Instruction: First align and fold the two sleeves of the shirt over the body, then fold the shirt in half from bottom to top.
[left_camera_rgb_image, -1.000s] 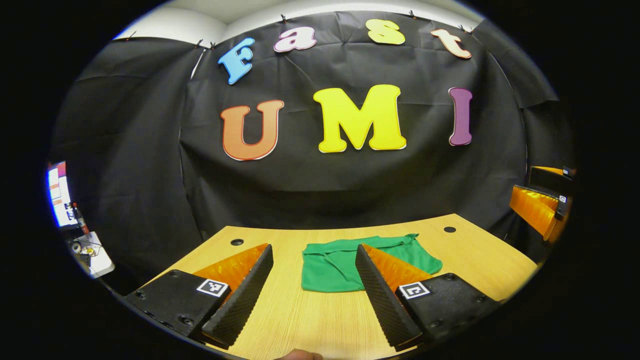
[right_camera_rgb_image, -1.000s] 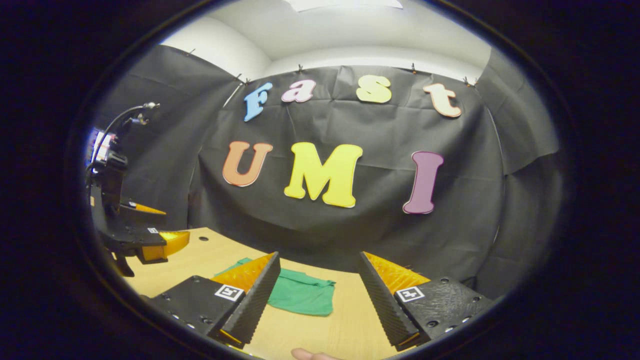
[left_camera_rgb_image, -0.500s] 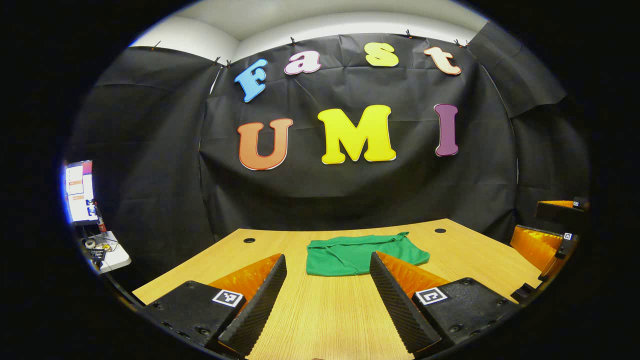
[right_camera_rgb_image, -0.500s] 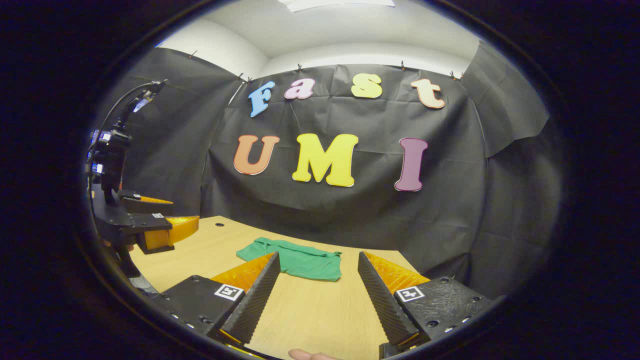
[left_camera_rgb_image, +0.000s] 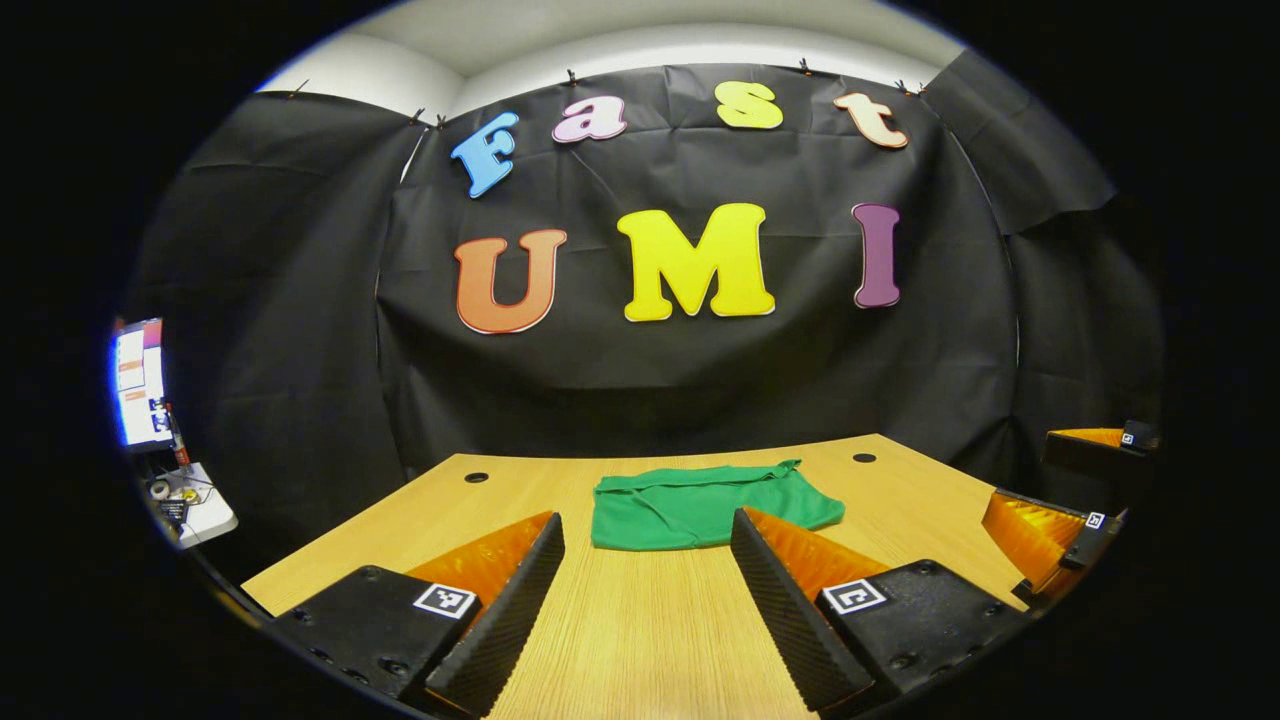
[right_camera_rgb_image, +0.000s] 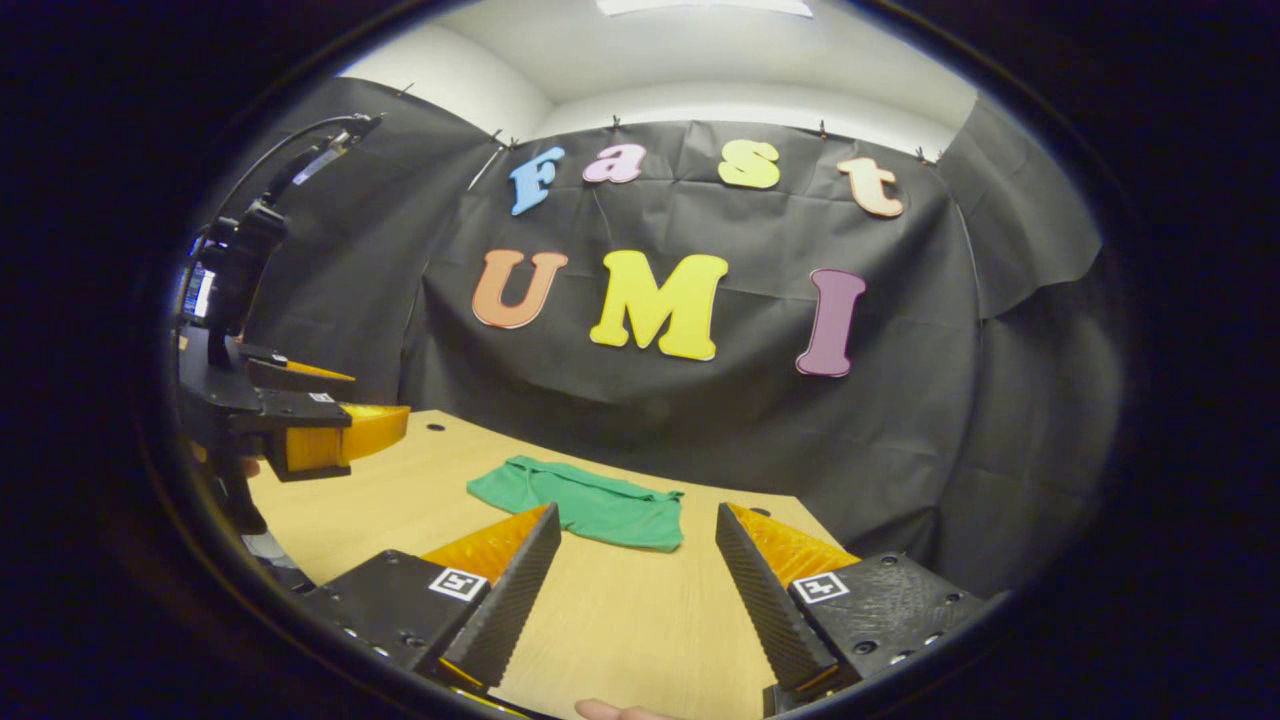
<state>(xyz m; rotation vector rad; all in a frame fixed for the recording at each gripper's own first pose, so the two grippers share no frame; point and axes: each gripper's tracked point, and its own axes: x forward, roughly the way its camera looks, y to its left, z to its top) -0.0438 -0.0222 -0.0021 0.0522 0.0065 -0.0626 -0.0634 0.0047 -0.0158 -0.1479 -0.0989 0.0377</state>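
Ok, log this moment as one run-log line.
shirt: folded, flat on table | left gripper: open, off cloth | right gripper: open, off cloth

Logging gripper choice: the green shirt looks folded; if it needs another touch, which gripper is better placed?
Probably left. The shirt lies straight ahead between the fingers of the open left gripper; from the right gripper, also open, it sits off toward the left.
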